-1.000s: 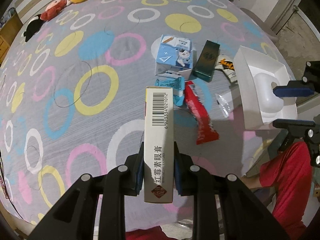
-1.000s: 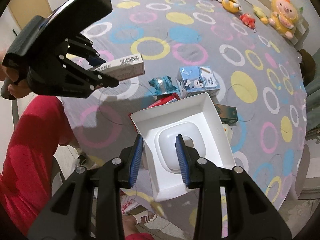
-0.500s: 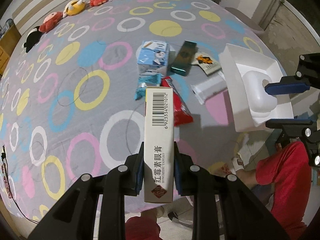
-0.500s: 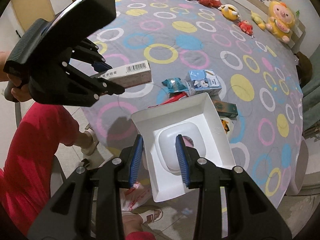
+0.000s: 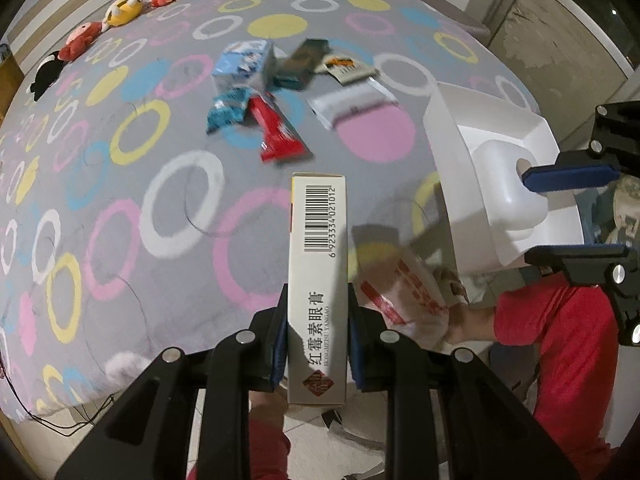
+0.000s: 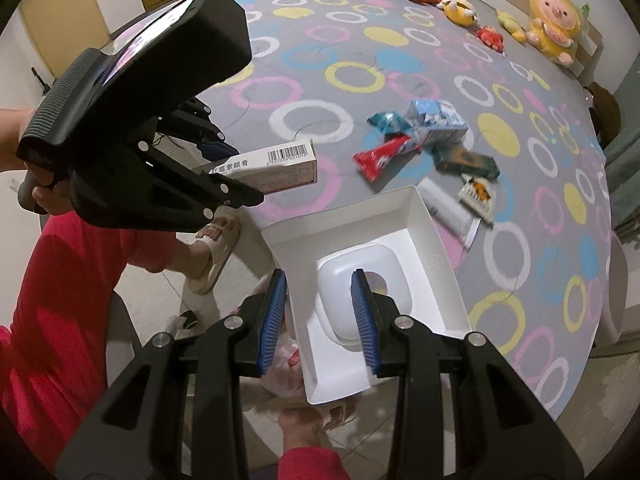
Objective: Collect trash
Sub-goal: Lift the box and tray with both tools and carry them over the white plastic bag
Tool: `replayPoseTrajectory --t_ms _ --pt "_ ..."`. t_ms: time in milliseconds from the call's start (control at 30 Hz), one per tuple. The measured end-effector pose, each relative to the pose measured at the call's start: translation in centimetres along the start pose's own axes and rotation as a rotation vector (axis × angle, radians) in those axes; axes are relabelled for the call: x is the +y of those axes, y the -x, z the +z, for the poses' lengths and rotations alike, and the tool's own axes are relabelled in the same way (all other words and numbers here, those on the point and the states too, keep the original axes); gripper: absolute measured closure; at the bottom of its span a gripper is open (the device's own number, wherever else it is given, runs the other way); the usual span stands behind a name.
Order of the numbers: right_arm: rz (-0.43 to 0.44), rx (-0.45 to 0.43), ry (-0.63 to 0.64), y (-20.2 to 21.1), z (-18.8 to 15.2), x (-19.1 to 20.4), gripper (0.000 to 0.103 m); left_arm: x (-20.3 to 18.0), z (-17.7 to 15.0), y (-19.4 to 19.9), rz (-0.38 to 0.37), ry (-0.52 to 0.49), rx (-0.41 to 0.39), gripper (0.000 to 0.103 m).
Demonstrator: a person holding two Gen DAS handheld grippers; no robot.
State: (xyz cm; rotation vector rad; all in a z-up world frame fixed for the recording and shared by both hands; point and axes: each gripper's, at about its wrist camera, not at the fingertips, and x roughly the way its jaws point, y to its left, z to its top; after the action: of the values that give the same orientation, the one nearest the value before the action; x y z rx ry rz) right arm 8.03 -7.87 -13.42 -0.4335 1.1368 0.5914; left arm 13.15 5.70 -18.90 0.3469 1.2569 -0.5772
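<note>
Left gripper [image 5: 318,344] is clamping a long white carton [image 5: 318,280] between its blue pads; barcode end is pointing away from the camera, red seal at the near end. Carton is hanging over the near edge of the bed [image 5: 120,200], above a thin white-and-red plastic bag [image 5: 404,300] that a person's hand [image 5: 460,324] is holding open just below the mattress edge.

Right gripper [image 6: 320,320] is pinching a white moulded tray [image 6: 424,248] by the raised hump [image 6: 380,264] at its centre; the far pad is sitting in the hump's hole, the near pad is pressing outside. Tray is tilting out past the bed's edge, over the floor and the same bag [image 6: 284,376].

Remaining trash is lying in 1 loose cluster on the ringed bedspread, well apart from both grippers:
- blue-and-white milk carton [image 5: 244,64]
- teal crumpled wrapper [image 5: 226,110], touching the carton
- red snack wrapper [image 5: 276,128], just beside the teal one
- dark green box [image 5: 302,62]
- small orange-and-white sachet [image 5: 344,68]
- white flat pouch [image 5: 348,104], nearest the tray

Row of plush toys [image 6: 480,16] is lining the far edge of the bed. Person in red clothing [image 6: 52,320] is standing at the bedside, 1 sandalled foot [image 6: 212,252] showing beneath the left gripper.
</note>
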Motion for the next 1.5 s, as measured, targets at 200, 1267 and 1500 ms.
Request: replayPoseTrajectory --t_ms 200,1267,1500 --pt "0.005 0.007 -0.038 0.0 -2.6 2.1 0.069 -2.0 -2.9 -0.9 -0.014 -0.010 0.019 0.079" --pt "0.097 0.082 -0.213 -7.5 -11.0 2.8 0.069 -7.5 -7.5 -12.2 -0.102 -0.018 0.168 0.079" --pt "0.129 0.107 -0.250 -10.3 -12.0 2.3 0.069 -8.0 -8.3 -15.8 -0.115 0.014 0.225 0.079"
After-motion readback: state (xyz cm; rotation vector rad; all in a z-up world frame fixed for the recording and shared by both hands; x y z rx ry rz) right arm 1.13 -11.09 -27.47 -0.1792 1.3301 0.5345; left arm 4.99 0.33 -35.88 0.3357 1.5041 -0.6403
